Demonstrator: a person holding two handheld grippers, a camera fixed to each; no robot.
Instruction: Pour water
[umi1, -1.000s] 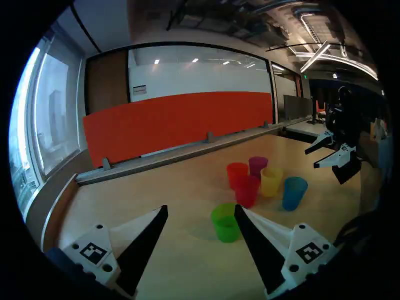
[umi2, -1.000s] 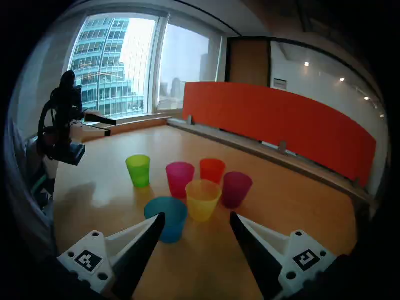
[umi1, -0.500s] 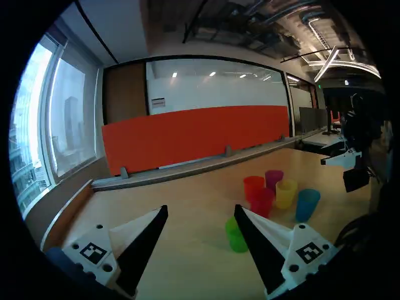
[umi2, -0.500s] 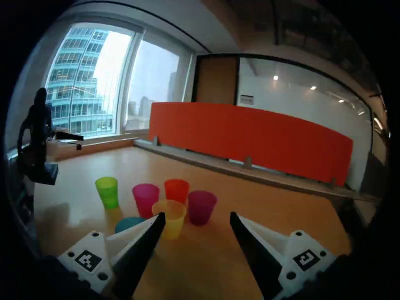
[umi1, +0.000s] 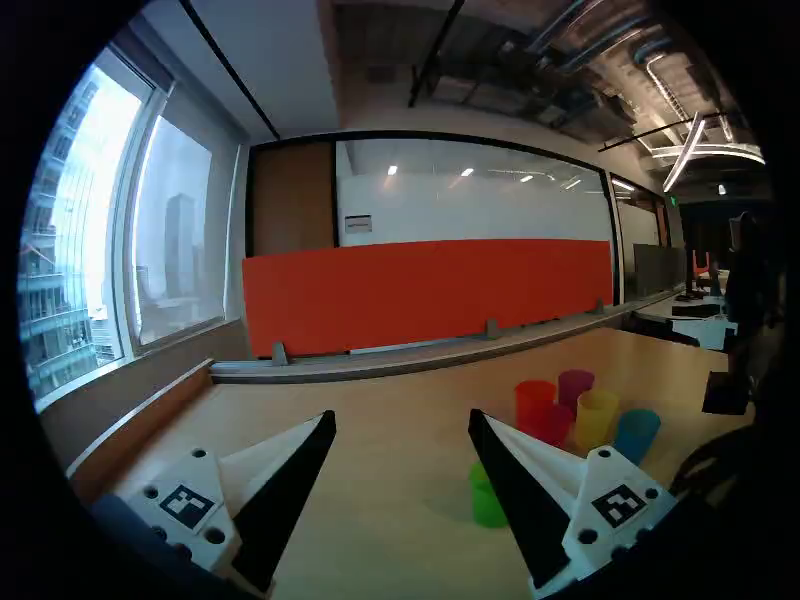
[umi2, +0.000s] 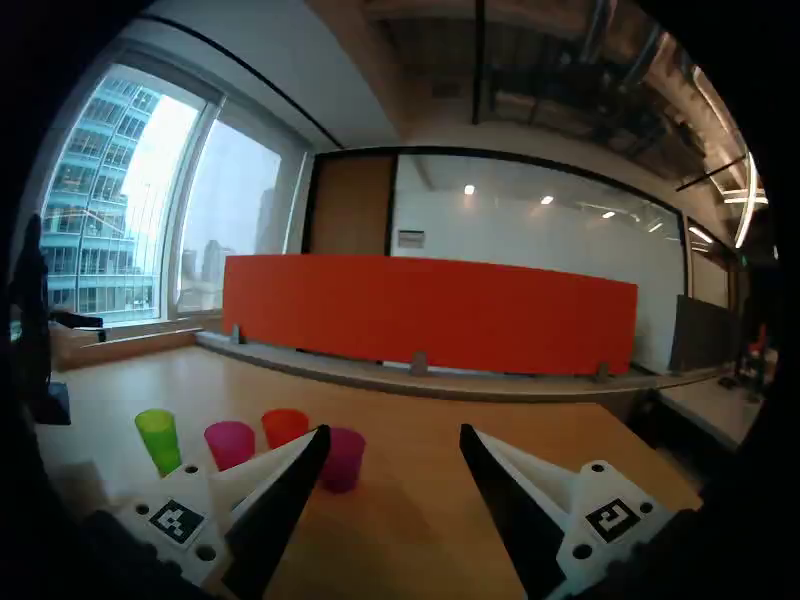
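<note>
Several coloured plastic cups stand in a cluster on the wooden table. In the left gripper view, the green cup is nearest, half hidden behind my right finger, with the red cup, purple cup, yellow cup and blue cup behind it. My left gripper is open and holds nothing. In the right gripper view, the green cup, pink cup, red cup and purple cup stand low left. My right gripper is open, level above the table.
An orange partition runs along the table's far edge, with large windows to the left. The other gripper and the hand holding it show as a dark shape at the far right and far left.
Both cameras have tilted up and dropped lower, so the cups slid down in each view. The yellow and blue cups have gone behind my right gripper's left finger. Both grippers stay open.
</note>
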